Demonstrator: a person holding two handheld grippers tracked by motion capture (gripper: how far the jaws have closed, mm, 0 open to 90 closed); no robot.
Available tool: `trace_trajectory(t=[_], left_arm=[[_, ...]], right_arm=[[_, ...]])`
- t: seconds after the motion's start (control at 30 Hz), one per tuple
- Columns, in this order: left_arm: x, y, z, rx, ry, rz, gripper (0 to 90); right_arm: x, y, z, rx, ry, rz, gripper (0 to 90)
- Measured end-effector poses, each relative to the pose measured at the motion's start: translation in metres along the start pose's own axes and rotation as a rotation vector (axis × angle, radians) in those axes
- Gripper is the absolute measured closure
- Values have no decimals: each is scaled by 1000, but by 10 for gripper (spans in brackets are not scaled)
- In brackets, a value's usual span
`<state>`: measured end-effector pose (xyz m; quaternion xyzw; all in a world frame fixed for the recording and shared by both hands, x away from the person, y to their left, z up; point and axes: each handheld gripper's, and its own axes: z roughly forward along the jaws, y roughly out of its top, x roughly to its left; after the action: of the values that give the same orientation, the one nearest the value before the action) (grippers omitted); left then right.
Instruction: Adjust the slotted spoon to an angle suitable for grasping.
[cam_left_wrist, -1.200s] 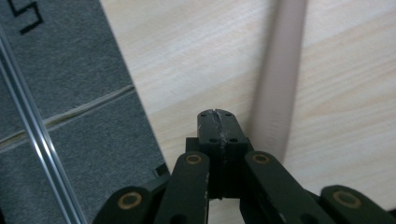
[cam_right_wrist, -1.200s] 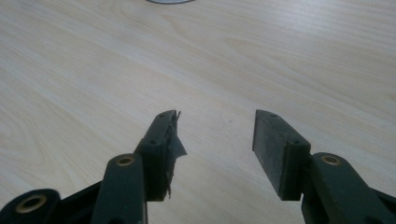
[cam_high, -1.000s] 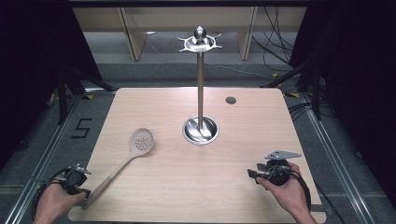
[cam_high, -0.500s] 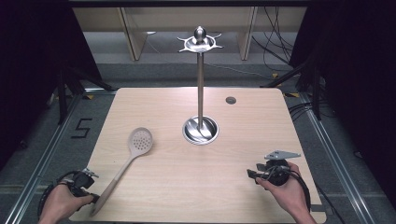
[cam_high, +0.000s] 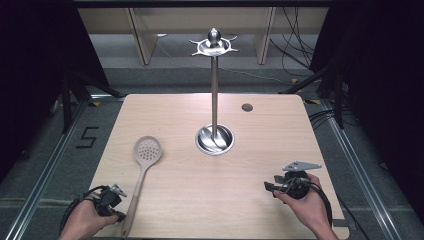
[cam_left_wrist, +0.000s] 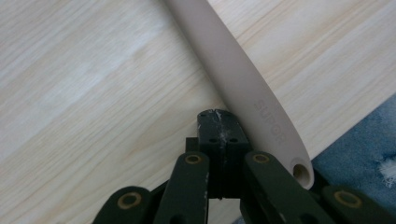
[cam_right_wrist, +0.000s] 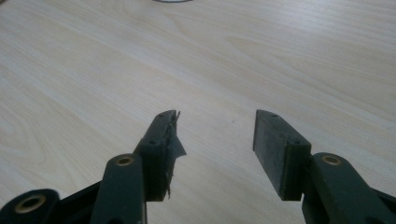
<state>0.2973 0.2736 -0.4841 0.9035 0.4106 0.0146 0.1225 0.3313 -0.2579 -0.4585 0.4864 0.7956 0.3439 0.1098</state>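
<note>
Your left gripper (cam_left_wrist: 218, 122), fingers clenched empty, touches the skimmer (cam_high: 141, 170) handle at the worktop (cam_high: 260, 130) near edge; nudging it could push it off. Right gripper (cam_right_wrist: 215, 140) fingers stand released.

My pale wooden counter (cam_high: 165, 112) stood on grey carpeted floor (cam_high: 45, 150), dark curtains (cam_high: 30, 60) either side, light shelving (cam_high: 145, 30) behind.
</note>
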Motion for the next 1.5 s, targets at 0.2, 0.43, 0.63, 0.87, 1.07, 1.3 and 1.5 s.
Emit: trace_trajectory(t=[0.2,0.43,0.63,0.87,1.07,1.3,1.5], left_arm=[[-14,10,1,3,-8,53,892],[-27,25,4,8,-23,116,892],[-41,41,9,-8,-27,178,891],[-60,69,15,-5,-8,320,886],[-74,94,23,-25,-7,387,872],[-81,123,30,-29,-11,445,857],[-84,144,36,-67,-14,475,838]], right_arm=[[-1,0,2,0,9,-8,502],[0,0,1,16,22,3,503],[-1,0,1,1,21,-21,503],[0,0,1,10,21,-9,502],[0,0,0,22,29,8,502],[0,0,0,6,5,5,502],[-1,0,0,3,5,-3,502]])
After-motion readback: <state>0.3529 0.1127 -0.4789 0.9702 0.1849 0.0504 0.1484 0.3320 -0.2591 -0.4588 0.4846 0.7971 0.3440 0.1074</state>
